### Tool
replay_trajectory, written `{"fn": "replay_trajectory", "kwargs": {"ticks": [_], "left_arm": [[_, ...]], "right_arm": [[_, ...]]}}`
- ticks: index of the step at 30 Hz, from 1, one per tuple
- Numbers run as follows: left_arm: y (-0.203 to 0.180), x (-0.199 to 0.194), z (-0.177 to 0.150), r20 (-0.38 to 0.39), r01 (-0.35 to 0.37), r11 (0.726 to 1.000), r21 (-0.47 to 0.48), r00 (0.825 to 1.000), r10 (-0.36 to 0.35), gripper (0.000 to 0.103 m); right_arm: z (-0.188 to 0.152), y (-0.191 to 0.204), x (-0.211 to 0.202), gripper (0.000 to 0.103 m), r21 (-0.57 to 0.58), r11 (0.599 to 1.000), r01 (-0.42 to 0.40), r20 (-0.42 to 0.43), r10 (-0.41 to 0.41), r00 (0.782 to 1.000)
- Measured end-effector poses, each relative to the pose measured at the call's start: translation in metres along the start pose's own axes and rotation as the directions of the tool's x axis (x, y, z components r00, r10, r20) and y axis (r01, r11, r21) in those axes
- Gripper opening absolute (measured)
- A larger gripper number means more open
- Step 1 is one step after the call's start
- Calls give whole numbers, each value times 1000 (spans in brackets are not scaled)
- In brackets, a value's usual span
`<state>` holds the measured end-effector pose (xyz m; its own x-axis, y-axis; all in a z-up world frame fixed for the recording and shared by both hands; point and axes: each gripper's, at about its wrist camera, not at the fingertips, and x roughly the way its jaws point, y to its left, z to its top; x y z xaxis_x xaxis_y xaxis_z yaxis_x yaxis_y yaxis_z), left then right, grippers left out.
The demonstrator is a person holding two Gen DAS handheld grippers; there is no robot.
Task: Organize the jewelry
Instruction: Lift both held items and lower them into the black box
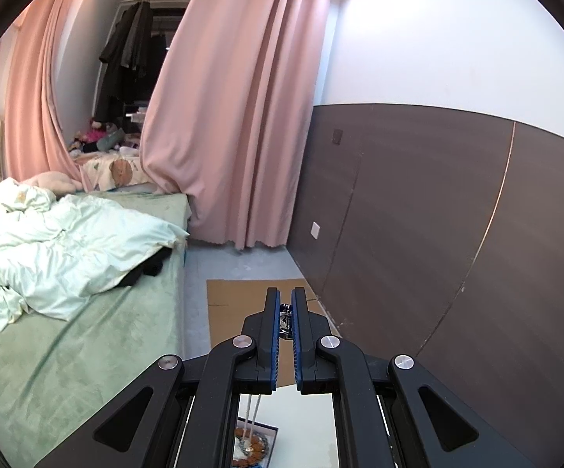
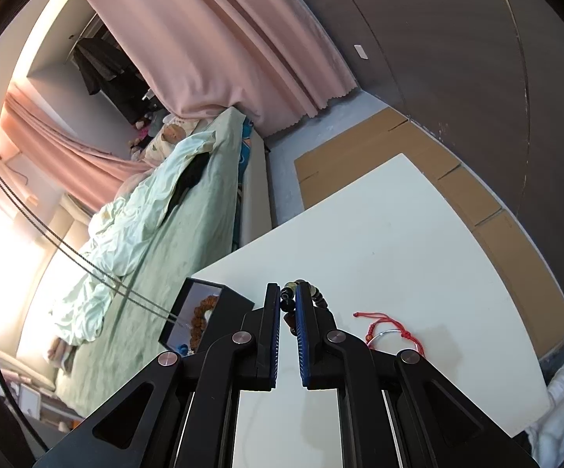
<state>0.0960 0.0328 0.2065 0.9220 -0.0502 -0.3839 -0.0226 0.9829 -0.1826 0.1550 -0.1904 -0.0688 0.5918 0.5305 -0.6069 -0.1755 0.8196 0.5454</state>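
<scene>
Your left gripper (image 1: 285, 312) is clamped on the chain (image 1: 251, 413), hanging straight down into the box (image 2: 204, 312) at the desk's (image 2: 398, 234) left edge. Right gripper (image 2: 287, 304) pinches the beads (image 2: 320, 296), box just left.

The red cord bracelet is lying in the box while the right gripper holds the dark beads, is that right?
Not quite. The right wrist view shows the red cord bracelet lying on the white table, outside the box. The right gripper does hold the dark beads.
</scene>
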Motion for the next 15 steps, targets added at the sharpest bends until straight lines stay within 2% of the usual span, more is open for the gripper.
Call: {"fn": "replay_trajectory", "kwargs": {"ticks": [8, 15], "left_arm": [[6, 20, -19, -43, -11, 1000, 1, 999, 11, 5], [25, 41, -43, -97, -8, 999, -40, 995, 4, 5]], "right_arm": [[-2, 2, 0, 9, -12, 1000, 7, -7, -7, 1000], [-3, 4, 2, 9, -22, 1000, 13, -11, -13, 1000]]}}
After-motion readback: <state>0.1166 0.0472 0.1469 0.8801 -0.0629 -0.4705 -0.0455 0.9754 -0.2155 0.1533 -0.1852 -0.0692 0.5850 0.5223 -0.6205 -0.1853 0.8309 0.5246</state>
